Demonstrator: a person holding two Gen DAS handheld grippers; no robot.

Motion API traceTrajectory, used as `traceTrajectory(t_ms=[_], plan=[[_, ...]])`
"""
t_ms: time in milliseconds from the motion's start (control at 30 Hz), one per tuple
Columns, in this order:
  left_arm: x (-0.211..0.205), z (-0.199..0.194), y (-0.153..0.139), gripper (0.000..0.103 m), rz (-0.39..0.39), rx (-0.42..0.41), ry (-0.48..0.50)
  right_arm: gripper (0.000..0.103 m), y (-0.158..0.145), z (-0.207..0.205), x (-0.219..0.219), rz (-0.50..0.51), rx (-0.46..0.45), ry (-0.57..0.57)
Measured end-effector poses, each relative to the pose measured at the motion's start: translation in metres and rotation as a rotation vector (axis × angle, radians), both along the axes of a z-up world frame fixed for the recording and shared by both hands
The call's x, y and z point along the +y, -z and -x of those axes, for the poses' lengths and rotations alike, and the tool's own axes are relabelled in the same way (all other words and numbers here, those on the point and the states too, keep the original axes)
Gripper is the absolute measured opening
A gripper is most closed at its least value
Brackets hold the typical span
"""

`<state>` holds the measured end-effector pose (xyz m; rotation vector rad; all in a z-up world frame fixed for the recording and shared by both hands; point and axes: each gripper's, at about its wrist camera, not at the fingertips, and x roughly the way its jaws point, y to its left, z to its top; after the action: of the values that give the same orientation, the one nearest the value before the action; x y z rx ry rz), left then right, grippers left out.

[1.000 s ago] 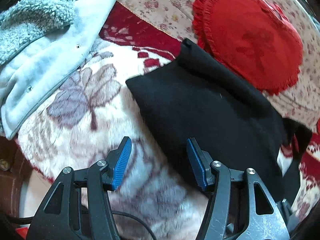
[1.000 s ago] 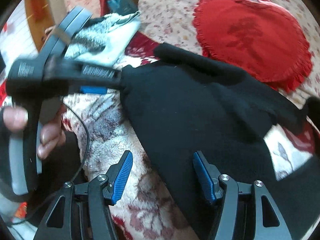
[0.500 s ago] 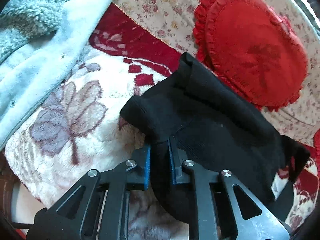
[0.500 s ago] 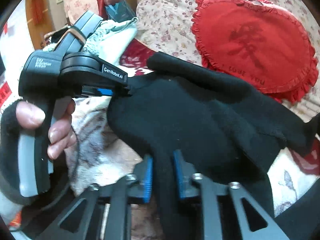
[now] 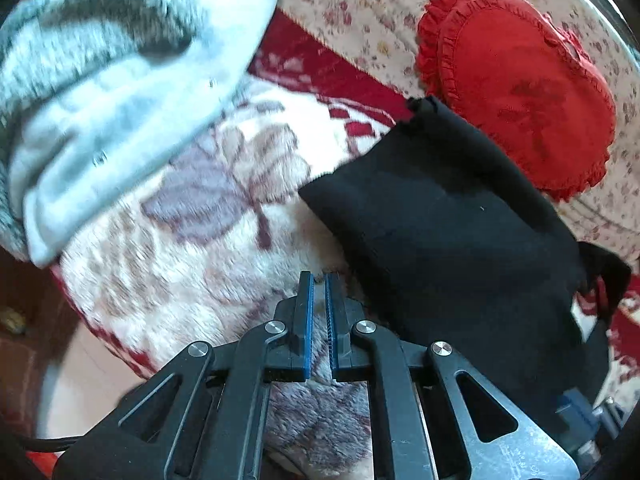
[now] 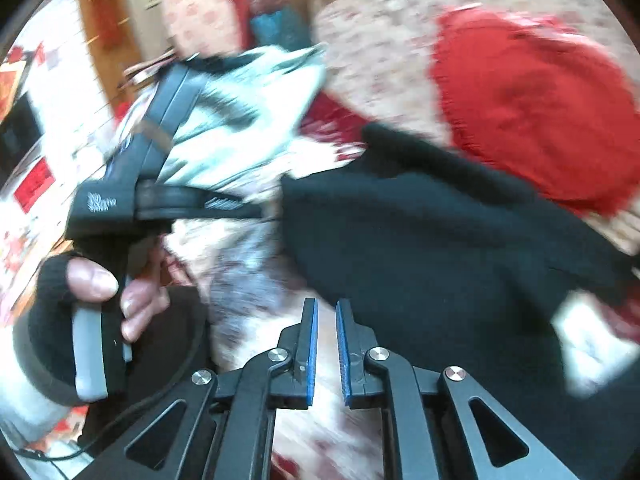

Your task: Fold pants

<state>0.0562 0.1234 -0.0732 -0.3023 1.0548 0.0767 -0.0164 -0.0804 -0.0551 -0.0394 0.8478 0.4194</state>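
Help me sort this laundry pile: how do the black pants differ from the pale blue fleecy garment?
The black pants are dark and plain. The pale blue garment is light, with a fluffy pile on one side and small snaps along its edge. The pants lie on the right, beside the red heart cushion, while the blue garment is bunched up at the upper left. Both rest on the floral plush blanket.

Black left gripper with blue ribbed pads (silver screws); black fingerless glove.
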Motion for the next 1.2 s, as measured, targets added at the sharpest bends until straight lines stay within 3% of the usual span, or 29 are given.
traceTrajectory(t_ms=[67, 133, 167, 267, 300, 333, 367, 500, 567, 600, 667, 700, 733, 867, 933, 1033, 1133, 1200], plan=[[-0.001, 0.002, 0.0, 0.005, 0.05, -0.005, 0.022, 0.015, -0.009, 0.014, -0.039, -0.016, -0.007, 0.113], [-0.005, 0.003, -0.002, 0.005, 0.053, -0.012, 0.036, 0.039, -0.012, 0.032, -0.096, -0.01, 0.003, 0.288], [-0.009, 0.003, -0.004, 0.006, 0.057, -0.012, 0.044, 0.042, -0.01, 0.042, -0.117, -0.006, 0.006, 0.352], [-0.012, 0.004, -0.008, 0.028, 0.09, -0.015, 0.048, 0.043, 0.002, 0.058, -0.19, -0.039, 0.093, 0.586], [-0.013, 0.005, -0.009, 0.04, 0.103, -0.017, 0.04, 0.043, 0.009, 0.06, -0.207, -0.064, 0.131, 0.639], [-0.013, 0.006, -0.01, 0.05, 0.125, -0.021, 0.032, 0.043, 0.015, 0.057, -0.221, -0.094, 0.155, 0.669], [-0.014, 0.006, -0.01, 0.052, 0.148, -0.023, 0.02, 0.043, 0.021, 0.057, -0.232, -0.131, 0.171, 0.696], [-0.02, -0.004, -0.005, 0.053, 0.184, 0.006, 0.009, 0.043, 0.039, 0.043, -0.249, -0.383, 0.19, 0.684], [-0.029, -0.009, -0.003, 0.053, 0.17, 0.016, 0.022, 0.043, 0.041, 0.032, -0.245, -0.435, 0.155, 0.668], [-0.034, -0.011, -0.002, 0.053, 0.168, 0.02, 0.032, 0.043, 0.039, 0.028, -0.246, -0.421, 0.13, 0.67], [-0.043, -0.015, 0.0, 0.053, 0.157, 0.026, 0.043, 0.029, 0.035, 0.024, -0.246, -0.39, 0.101, 0.66], [-0.046, -0.016, 0.0, 0.053, 0.15, 0.028, 0.045, 0.008, 0.03, 0.023, -0.251, -0.403, 0.09, 0.648], [-0.05, -0.017, -0.001, 0.053, 0.146, 0.028, 0.049, 0.004, 0.023, 0.025, -0.251, -0.409, 0.078, 0.643], [-0.054, -0.02, -0.002, 0.053, 0.151, 0.031, 0.055, 0.004, -0.019, 0.052, -0.253, -0.289, -0.048, 0.637], [-0.052, -0.02, 0.0, 0.056, 0.158, 0.04, 0.052, 0.004, -0.035, 0.069, -0.265, -0.236, -0.069, 0.686], [-0.049, -0.019, 0.003, 0.06, 0.179, 0.034, 0.054, 0.004, -0.031, 0.091, -0.283, -0.119, -0.001, 0.772], [-0.05, -0.018, 0.003, 0.061, 0.176, 0.031, 0.056, 0.004, -0.003, 0.098, -0.288, -0.084, 0.147, 0.772], [-0.05, -0.019, 0.004, 0.061, 0.181, 0.031, 0.054, 0.005, 0.003, 0.101, -0.284, -0.013, 0.185, 0.775]])
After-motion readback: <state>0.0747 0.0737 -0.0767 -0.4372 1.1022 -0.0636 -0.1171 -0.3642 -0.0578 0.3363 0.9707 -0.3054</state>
